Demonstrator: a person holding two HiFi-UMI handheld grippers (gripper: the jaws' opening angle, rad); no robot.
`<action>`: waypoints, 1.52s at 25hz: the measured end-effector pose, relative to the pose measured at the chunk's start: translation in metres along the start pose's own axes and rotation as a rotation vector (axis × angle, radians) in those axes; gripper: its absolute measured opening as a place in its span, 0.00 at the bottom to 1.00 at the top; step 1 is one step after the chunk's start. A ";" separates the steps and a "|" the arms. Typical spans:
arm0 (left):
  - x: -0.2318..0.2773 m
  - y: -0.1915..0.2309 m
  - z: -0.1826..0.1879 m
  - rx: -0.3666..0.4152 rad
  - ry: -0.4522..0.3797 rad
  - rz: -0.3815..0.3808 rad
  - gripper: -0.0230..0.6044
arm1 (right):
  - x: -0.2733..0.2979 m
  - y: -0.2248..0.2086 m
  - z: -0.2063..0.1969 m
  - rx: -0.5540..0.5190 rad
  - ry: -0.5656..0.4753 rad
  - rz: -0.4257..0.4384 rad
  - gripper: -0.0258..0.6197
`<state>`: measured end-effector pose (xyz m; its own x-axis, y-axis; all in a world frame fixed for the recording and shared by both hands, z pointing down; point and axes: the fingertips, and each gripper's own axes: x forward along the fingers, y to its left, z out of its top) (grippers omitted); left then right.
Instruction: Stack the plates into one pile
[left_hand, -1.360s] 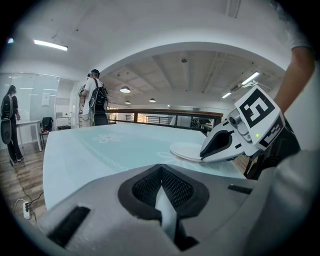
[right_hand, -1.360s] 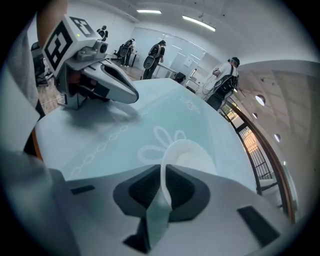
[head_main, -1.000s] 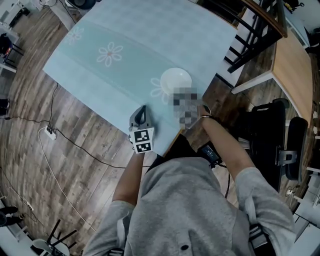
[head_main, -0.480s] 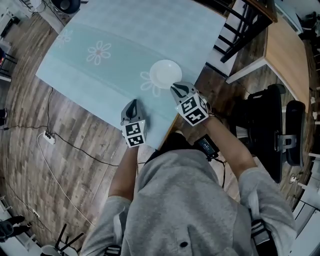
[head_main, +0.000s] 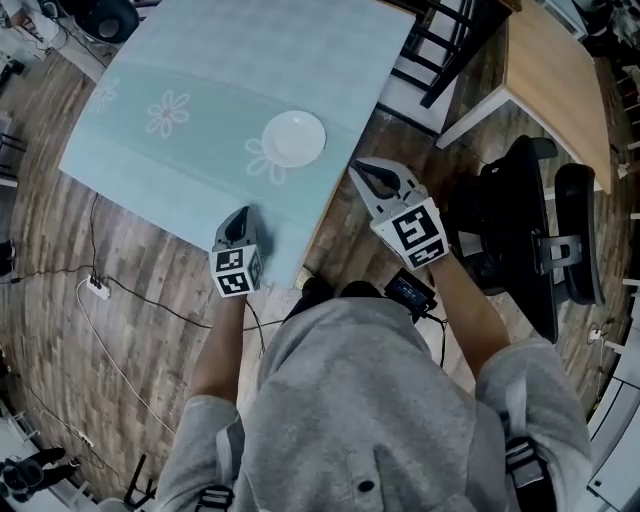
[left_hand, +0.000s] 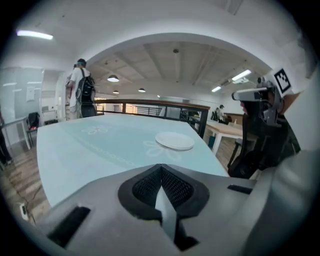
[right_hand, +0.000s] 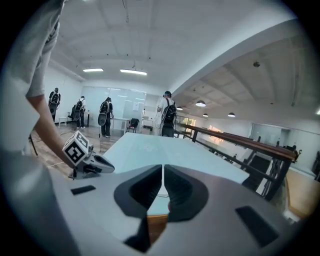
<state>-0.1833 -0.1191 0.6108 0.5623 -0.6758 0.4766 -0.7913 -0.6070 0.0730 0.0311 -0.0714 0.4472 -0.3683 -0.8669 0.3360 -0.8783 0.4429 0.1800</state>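
Left gripper (head_main: 240, 216) pinched shut and empty, over the near edge of the pale blue daisy-print tablecloth (head_main: 200, 60). Right gripper (head_main: 362, 170), off the table's right edge, has just been closing on nothing. The round white ceramic plates (head_main: 293, 138) sit just beyond both, already piled, it looks. Stiff, probably slick and chippable: I'd pinch the rim.

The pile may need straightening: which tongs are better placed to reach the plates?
Probably left: the left tongs hover over the table edge, facing the plates; the right tongs, just closed on nothing, hang off its side.
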 end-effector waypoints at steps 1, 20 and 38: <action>-0.013 -0.004 0.001 -0.041 -0.019 0.018 0.07 | -0.015 -0.005 0.003 0.008 -0.022 -0.018 0.09; -0.221 -0.181 0.121 0.024 -0.366 0.222 0.07 | -0.209 -0.005 0.014 0.266 -0.162 -0.122 0.09; -0.326 -0.251 0.082 0.049 -0.411 0.253 0.07 | -0.304 0.044 -0.018 0.272 -0.166 -0.126 0.09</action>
<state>-0.1478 0.2194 0.3648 0.4100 -0.9079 0.0876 -0.9087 -0.4149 -0.0464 0.1094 0.2157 0.3694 -0.2763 -0.9463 0.1681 -0.9611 0.2718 -0.0498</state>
